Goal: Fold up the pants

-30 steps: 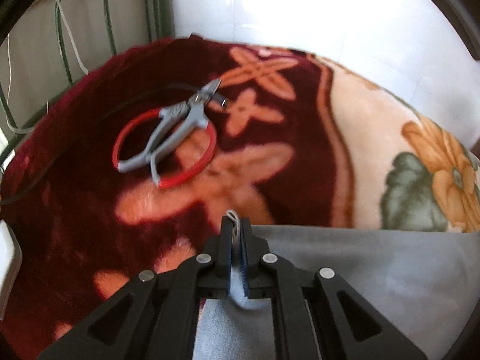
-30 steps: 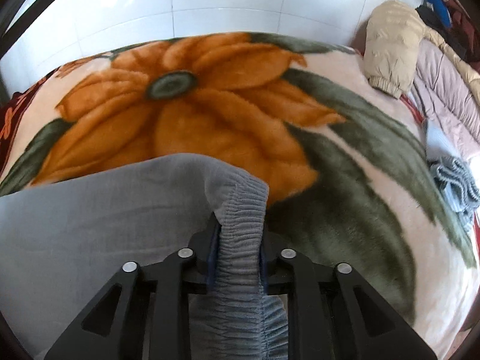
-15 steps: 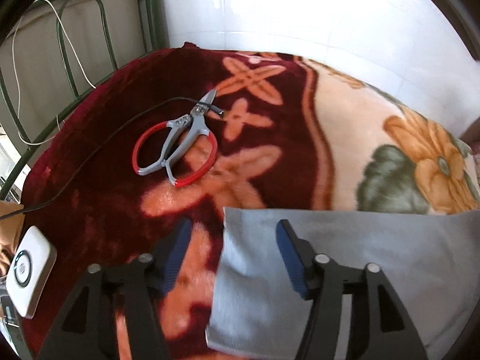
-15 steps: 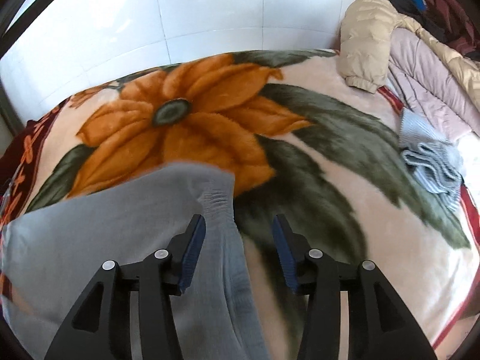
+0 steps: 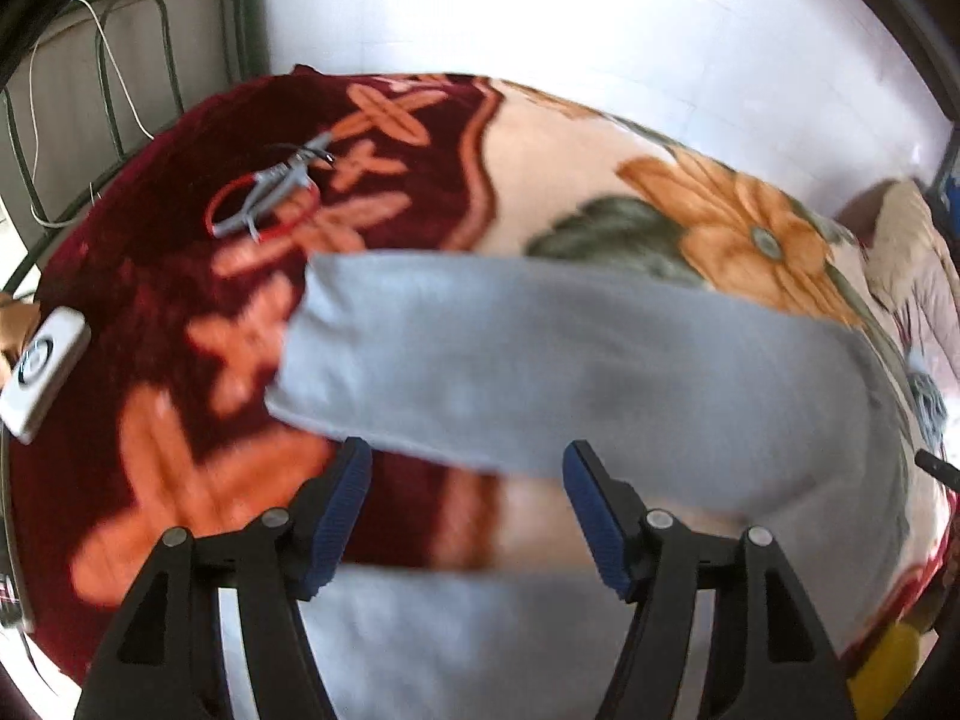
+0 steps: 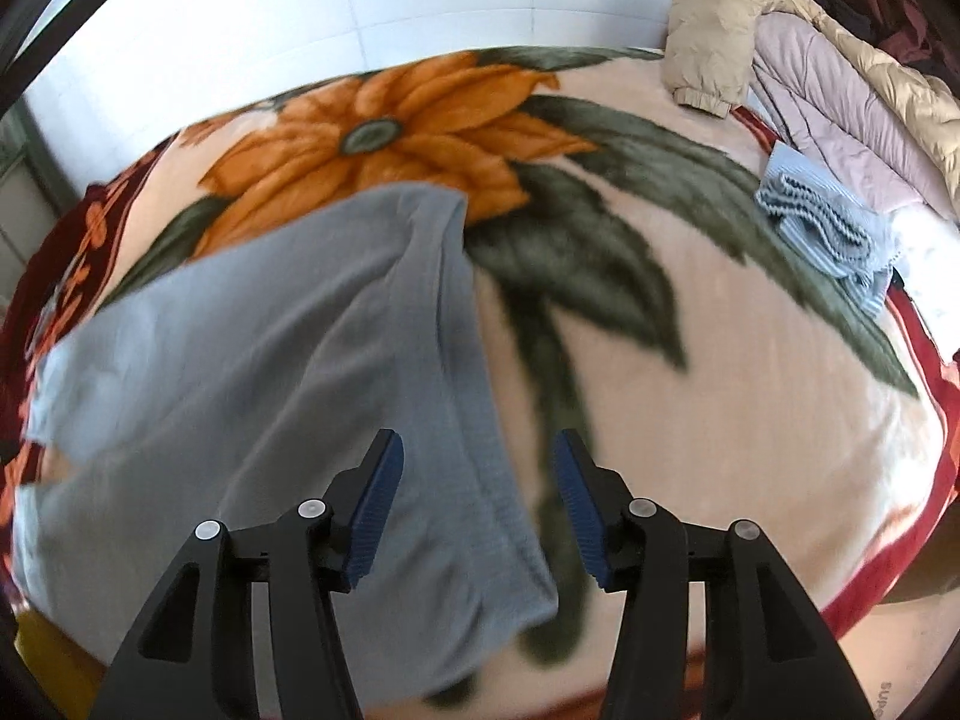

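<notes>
One bed carries everything here, under one flowered blanket (image 6: 690,420): dark red at nine o'clock in the left wrist view, cream with an orange flower toward two. One pair of grey pants (image 5: 570,360) lies across it. In the left view one leg runs from nine to three o'clock, and a second grey band shows at six with a strip of blanket between, so the legs look not yet stacked; the lengthwise fold seems unfinished, and the crosswise folds are left. In the right wrist view the ribbed waistband (image 6: 480,450) runs from twelve toward six.

Two grippers are present. The left gripper (image 5: 468,468) has just been opening; its fingers stand apart over the leg edge, pressing nothing. The right gripper (image 6: 477,468) has likewise been opening, waistband beneath, not pinched.

Smaller things: several jackets at two o'clock, one folded striped cloth (image 6: 822,234), one red-handled scissors (image 5: 264,204), one white device (image 5: 42,366).
</notes>
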`<state>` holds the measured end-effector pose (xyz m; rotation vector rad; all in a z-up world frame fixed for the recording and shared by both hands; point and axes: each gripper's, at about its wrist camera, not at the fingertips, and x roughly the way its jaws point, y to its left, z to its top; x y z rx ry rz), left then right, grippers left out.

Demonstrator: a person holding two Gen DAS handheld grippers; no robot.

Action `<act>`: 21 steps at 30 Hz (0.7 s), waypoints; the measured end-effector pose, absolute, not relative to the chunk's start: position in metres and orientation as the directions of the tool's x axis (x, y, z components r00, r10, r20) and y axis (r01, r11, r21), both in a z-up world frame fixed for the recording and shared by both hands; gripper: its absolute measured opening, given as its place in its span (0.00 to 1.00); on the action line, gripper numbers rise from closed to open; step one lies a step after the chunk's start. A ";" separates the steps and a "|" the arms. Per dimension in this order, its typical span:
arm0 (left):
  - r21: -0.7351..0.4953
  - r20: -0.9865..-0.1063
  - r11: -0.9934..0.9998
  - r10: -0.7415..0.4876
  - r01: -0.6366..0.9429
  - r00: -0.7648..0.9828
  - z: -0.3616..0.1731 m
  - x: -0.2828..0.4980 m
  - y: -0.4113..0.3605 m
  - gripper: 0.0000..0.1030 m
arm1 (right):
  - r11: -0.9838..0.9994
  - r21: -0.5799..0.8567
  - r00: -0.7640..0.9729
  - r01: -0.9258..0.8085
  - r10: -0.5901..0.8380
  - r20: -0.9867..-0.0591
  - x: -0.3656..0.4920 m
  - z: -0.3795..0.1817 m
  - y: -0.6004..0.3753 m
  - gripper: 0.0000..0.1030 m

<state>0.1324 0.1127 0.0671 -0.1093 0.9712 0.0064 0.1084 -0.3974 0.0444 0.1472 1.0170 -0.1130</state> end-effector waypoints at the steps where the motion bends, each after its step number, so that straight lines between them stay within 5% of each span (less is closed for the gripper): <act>1: -0.091 -0.828 0.995 -0.049 -0.048 0.559 0.066 0.124 0.107 0.68 | 0.985 0.068 0.518 0.159 -0.024 -0.855 0.103 0.043 -0.396 0.52; 21: -0.194 -0.877 0.980 -0.158 -0.033 0.454 0.039 0.042 0.050 0.68 | 0.942 0.185 0.408 0.280 0.058 -0.911 0.061 -0.003 -0.420 0.52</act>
